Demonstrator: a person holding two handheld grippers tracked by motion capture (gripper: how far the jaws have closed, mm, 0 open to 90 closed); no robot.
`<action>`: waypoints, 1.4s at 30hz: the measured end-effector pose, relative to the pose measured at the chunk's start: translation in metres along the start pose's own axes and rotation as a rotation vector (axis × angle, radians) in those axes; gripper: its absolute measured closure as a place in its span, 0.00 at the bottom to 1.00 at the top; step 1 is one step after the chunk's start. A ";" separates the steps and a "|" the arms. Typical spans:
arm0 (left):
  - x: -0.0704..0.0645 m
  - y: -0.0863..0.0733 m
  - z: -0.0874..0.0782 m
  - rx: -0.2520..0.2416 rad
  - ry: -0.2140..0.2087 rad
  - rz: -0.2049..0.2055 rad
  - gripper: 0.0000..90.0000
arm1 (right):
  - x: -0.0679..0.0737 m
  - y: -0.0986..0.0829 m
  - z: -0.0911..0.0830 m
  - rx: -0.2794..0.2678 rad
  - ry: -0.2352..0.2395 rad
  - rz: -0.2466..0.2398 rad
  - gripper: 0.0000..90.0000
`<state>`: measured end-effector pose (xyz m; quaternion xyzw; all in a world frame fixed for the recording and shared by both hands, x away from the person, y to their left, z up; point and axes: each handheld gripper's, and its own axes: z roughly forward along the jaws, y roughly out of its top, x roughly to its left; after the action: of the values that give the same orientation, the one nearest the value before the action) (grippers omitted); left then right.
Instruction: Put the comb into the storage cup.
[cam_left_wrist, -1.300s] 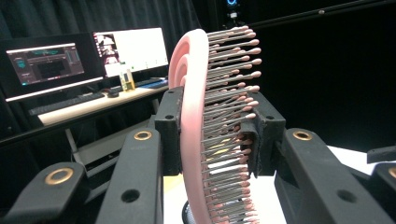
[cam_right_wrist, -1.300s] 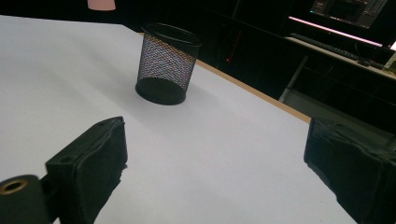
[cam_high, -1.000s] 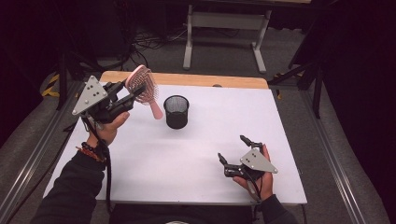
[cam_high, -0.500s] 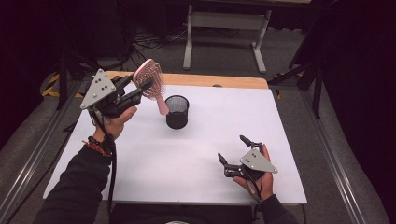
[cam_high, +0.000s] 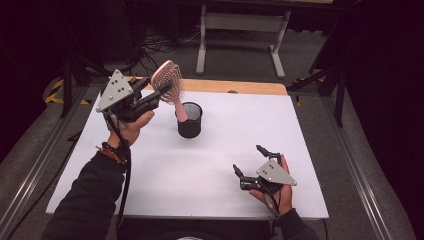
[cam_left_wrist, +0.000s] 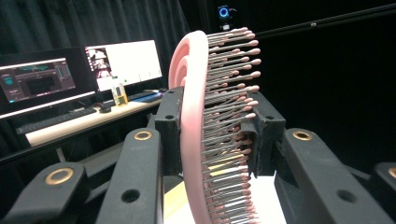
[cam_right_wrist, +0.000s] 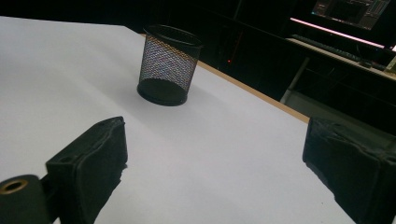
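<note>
A pink hairbrush (cam_high: 168, 80) is clamped by its head in my left gripper (cam_high: 161, 95), which is shut on it and held above the table's back left. The brush handle points down over the mouth of a black mesh cup (cam_high: 190, 121). In the left gripper view the brush (cam_left_wrist: 192, 140) stands upright between the pads, bristles to the right, with my left gripper (cam_left_wrist: 217, 133) tight around it. My right gripper (cam_high: 247, 159) rests open near the front right with nothing between its fingers. In the right gripper view the cup (cam_right_wrist: 169, 65) looks empty, well beyond my right gripper (cam_right_wrist: 219, 163).
The white table top (cam_high: 225, 150) has a wooden strip (cam_high: 240, 86) along its back edge. A grey metal stand (cam_high: 240, 30) is on the floor behind the table. A desk with lit monitors (cam_left_wrist: 121, 63) shows in the left gripper view.
My left gripper has carried the brush right and a little away from me, bringing the handle over the cup. The right gripper has stayed put.
</note>
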<state>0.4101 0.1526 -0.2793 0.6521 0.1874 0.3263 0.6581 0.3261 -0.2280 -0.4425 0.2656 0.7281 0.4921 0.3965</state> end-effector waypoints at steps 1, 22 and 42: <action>0.000 0.000 0.001 0.001 -0.003 -0.001 0.71 | 0.000 0.000 0.000 0.000 0.000 -0.001 0.08; 0.002 -0.011 0.029 0.041 -0.001 -0.011 0.71 | 0.000 0.000 0.000 0.004 0.012 0.004 0.08; 0.012 -0.030 0.055 0.083 0.046 -0.057 0.71 | 0.000 0.000 0.001 0.011 0.020 0.005 0.09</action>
<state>0.4613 0.1220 -0.3026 0.6657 0.2343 0.3141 0.6351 0.3265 -0.2275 -0.4432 0.2648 0.7340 0.4916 0.3866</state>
